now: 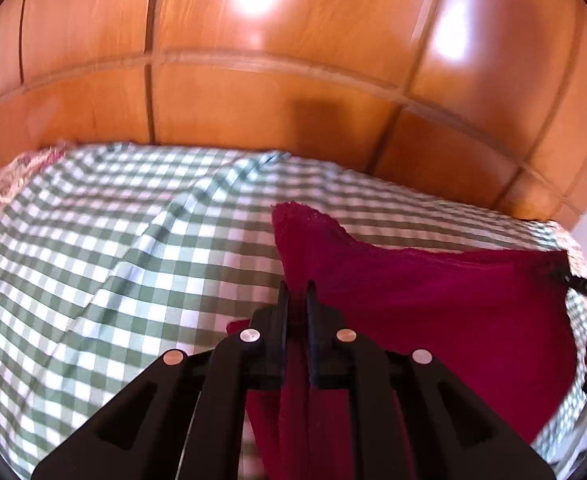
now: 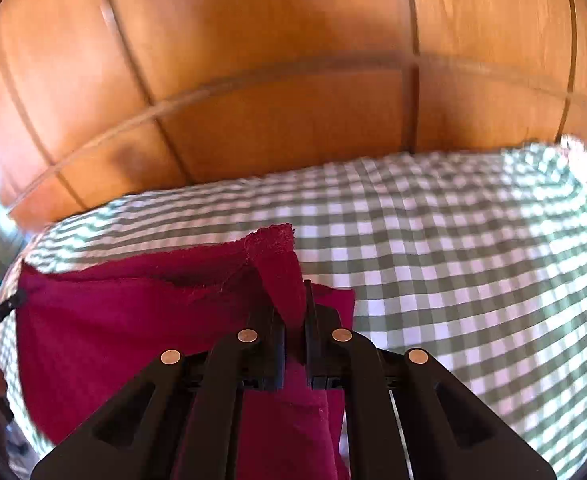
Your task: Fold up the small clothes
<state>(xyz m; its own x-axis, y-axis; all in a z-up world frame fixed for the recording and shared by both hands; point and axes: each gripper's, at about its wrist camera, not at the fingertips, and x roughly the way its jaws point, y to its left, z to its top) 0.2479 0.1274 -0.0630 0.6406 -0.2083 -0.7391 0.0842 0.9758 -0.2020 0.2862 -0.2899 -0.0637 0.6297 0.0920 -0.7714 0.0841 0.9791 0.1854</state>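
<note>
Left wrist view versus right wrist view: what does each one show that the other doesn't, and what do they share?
Only the left wrist view shows the left gripper pinching one end of the red cloth, with a long diagonal crease in the bedcover.

Only the right wrist view shows the right gripper pinching the opposite end, where a frayed corner sticks up.

Both show the red cloth stretched between the two shut grippers above the green checked bedcover, with the wooden wardrobe behind.

A crimson garment (image 1: 433,292) lies on green-and-white checked cloth (image 1: 113,248) before orange-brown wooden panelling (image 1: 253,100).
</note>
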